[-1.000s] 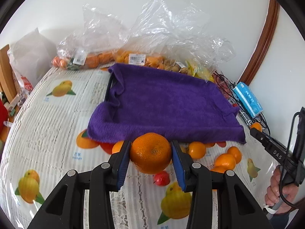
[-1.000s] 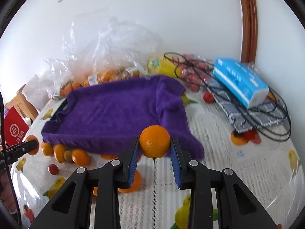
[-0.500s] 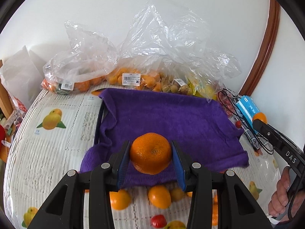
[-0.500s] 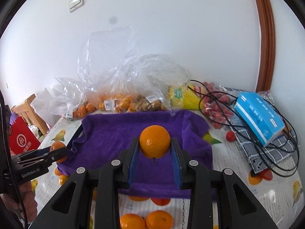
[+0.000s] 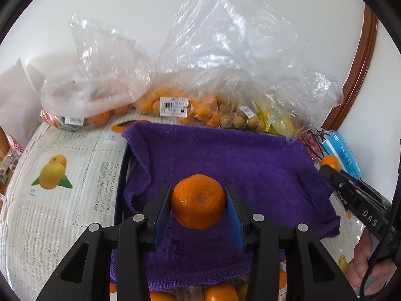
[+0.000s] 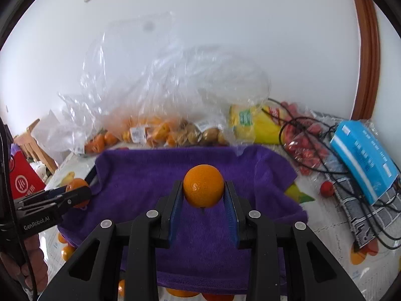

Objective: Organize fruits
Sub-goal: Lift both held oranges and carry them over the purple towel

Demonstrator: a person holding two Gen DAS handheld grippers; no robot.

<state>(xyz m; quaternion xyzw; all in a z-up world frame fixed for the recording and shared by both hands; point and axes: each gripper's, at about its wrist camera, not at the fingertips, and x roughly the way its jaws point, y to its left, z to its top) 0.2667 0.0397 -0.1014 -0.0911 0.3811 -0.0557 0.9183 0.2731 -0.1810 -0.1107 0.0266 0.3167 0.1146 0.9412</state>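
Two hand-held black grippers with blue-lined fingers.
Left gripper (image 5: pixel 198 209) and right gripper (image 6: pixel 203 207): black angular frames with triangular cut-outs, round silver screws at the joints, ribbed blue pads (image 5: pixel 159 219) inside the fingers. White lettering "GenRobot.AI" and "DAS" marks their sides; a black cable (image 5: pixel 394 208) trails beside one.

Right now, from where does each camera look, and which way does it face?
Left wrist: sits on the left hand-held gripper, looks forward and down over its mandarin to the purple towel and fruit bags; right hand-held gripper and hand show.
Right wrist: sits on the right hand-held gripper, looks over its orange to the towel; left hand-held gripper shows.
Shared: towel, bags, blue pack.
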